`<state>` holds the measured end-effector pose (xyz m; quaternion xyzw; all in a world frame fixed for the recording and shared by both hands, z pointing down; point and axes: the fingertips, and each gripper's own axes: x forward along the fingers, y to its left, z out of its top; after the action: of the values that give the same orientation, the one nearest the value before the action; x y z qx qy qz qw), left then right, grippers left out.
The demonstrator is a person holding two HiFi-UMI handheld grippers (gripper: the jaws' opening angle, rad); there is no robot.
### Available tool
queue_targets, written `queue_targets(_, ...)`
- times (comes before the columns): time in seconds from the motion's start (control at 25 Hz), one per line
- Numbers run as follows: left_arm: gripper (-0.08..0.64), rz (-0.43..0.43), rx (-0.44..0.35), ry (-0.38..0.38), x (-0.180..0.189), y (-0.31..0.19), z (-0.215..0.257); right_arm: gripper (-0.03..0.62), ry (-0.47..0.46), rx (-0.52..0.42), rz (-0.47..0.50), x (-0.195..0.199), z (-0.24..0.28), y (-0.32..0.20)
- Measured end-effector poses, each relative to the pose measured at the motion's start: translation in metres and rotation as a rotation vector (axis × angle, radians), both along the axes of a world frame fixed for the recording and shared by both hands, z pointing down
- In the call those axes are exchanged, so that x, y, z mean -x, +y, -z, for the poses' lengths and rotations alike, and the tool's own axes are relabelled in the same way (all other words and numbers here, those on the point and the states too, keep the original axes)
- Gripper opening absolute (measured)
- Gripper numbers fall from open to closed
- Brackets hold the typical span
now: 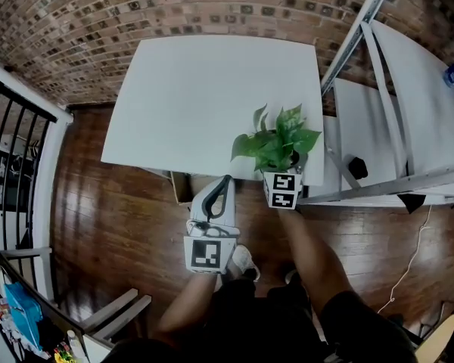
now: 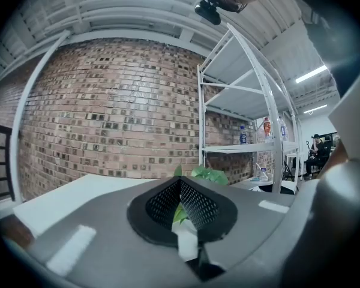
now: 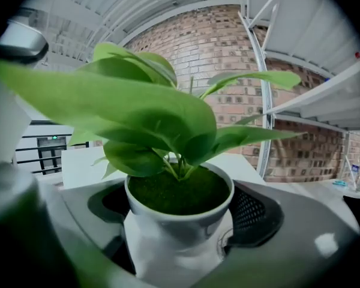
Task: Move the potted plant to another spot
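Note:
The potted plant (image 1: 276, 146), broad green leaves in a small white pot (image 3: 179, 221), stands at the near right edge of the white table (image 1: 197, 89). My right gripper (image 1: 287, 169) reaches in from the near side, and its black mesh pads (image 3: 252, 212) hug the pot on both sides, shut on it. The leaves hide most of that gripper's view. My left gripper (image 1: 224, 183) hovers level just off the table's near edge, left of the plant, its jaws together with nothing in them. In the left gripper view the plant's leaves (image 2: 207, 174) show just past the jaw tips (image 2: 181, 183).
A white metal shelving unit (image 1: 393, 112) stands right of the table, close to the plant. A brick wall (image 1: 174, 6) runs behind the table. Dark wooden floor (image 1: 98, 225) lies below, with a black railing (image 1: 15, 157) at the left. A bottle (image 2: 242, 135) sits on a shelf.

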<state>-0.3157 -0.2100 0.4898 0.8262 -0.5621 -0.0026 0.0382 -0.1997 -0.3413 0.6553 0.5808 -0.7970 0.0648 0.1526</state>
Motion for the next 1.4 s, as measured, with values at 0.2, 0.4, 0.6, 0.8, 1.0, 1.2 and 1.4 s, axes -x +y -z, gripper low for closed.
queue_targets(0.2,0.017,0.012,0.018,0.013,0.003,0.006,-0.001,0.511,0.000,0.036,-0.002,0.002,-0.004,0.012)
queue_targets(0.4,0.015,0.009,0.024,-0.005,0.001,0.009,-0.001,0.511,-0.021,0.041,-0.029,-0.014,0.016,0.053)
queue_targets(0.6,0.015,0.021,0.049,0.054,-0.010,0.014,0.001,0.495,-0.084,0.022,-0.032,-0.024,0.068,0.103)
queue_targets(0.8,0.015,0.007,0.028,0.076,-0.024,0.016,0.014,0.288,-0.099,-0.091,-0.011,-0.019,0.128,0.128)
queue_targets(1.0,0.017,0.000,0.004,0.117,-0.037,0.023,0.034,0.058,-0.127,-0.117,-0.015,-0.029,0.157,0.136)
queue_targets(1.2,0.017,-0.006,0.000,0.111,-0.042,0.026,0.039,0.002,-0.133,-0.163,0.017,-0.026,0.185,0.145)
queue_targets(1.4,0.017,-0.009,-0.026,0.071,-0.044,0.027,0.046,0.002,-0.093,-0.148,0.031,-0.022,0.191,0.152)
